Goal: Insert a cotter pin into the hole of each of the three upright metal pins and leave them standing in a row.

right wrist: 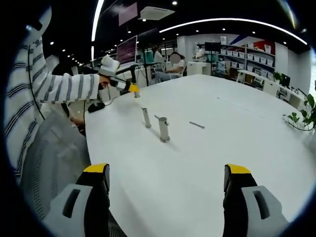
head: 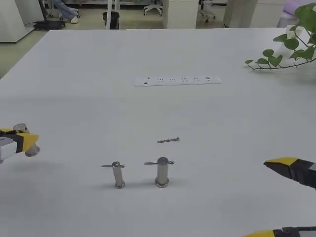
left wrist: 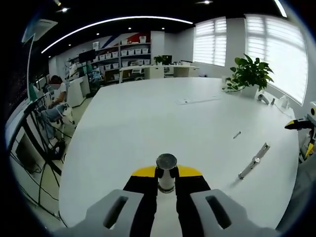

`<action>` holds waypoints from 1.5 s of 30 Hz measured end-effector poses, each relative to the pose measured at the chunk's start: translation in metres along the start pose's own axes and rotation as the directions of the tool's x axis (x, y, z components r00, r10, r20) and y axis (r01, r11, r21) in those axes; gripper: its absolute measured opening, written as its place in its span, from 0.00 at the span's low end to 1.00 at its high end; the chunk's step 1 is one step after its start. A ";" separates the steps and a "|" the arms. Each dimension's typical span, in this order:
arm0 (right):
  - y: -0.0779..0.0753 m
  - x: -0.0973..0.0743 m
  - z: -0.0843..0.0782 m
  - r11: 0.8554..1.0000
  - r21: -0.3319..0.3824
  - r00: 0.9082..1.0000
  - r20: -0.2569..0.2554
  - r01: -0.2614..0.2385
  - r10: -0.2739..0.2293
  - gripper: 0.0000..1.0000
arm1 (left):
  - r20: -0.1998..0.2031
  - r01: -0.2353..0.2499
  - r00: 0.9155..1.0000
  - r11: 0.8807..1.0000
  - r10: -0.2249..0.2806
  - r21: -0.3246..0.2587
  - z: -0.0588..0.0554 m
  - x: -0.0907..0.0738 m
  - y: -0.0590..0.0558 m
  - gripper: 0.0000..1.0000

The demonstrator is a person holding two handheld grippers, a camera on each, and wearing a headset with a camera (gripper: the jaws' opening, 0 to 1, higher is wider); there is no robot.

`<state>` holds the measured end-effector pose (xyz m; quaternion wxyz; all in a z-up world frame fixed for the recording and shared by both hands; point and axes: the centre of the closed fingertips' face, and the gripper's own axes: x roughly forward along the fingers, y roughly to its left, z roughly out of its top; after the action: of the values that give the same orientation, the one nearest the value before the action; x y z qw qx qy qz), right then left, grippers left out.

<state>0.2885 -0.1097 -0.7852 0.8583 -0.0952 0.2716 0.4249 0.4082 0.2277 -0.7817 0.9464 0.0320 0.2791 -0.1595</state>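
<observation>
- The left tool (head: pixel 24 142), with yellow-tipped black jaws, sits at the left edge of the head view, above the plain white counter (head: pixel 74 98). Its jaws are closed around a short silver metal pin (left wrist: pixel 166 168). In the left gripper view the pin's round end sticks up from between the tips.
- A black-and-white striped sleeve (right wrist: pixel 54 89) leads to the left tool in the right gripper view.
- The right tool (right wrist: pixel 167 170), also yellow-tipped, is at the near right. Its jaws stand wide apart with nothing between them.
- Between the two tools, towards the near edge of the counter, two more silver pins stand upright side by side. They are the thinner left-hand pin (head: pixel 118 176) and the thicker right-hand pin (head: pixel 162 174).
- A thin wire left cotter pin (head: pixel 105 166) passes crosswise through the top of the left-hand one. A right cotter pin (head: pixel 148 163) does the same through the right-hand one.
- A loose cotter pin (head: pixel 168 140) lies flat on the counter just beyond the thicker right-hand pin.
- Farther back, mid-counter, lies a long white power strip (head: pixel 177 80).
- At the far right, a green leafy plant (head: pixel 291 44) trails over the counter.
</observation>
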 end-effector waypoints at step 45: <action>0.018 -0.006 -0.001 1.000 -0.016 0.998 0.062 0.002 -0.001 0.97 | -0.075 0.083 0.994 0.995 -0.078 0.062 -0.053 -0.010 -0.166 0.11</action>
<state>0.2716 -0.1029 -0.7815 0.8657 -0.0890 0.2413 0.4294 0.3193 0.0817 -0.8164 0.9268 0.0575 0.3091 -0.2054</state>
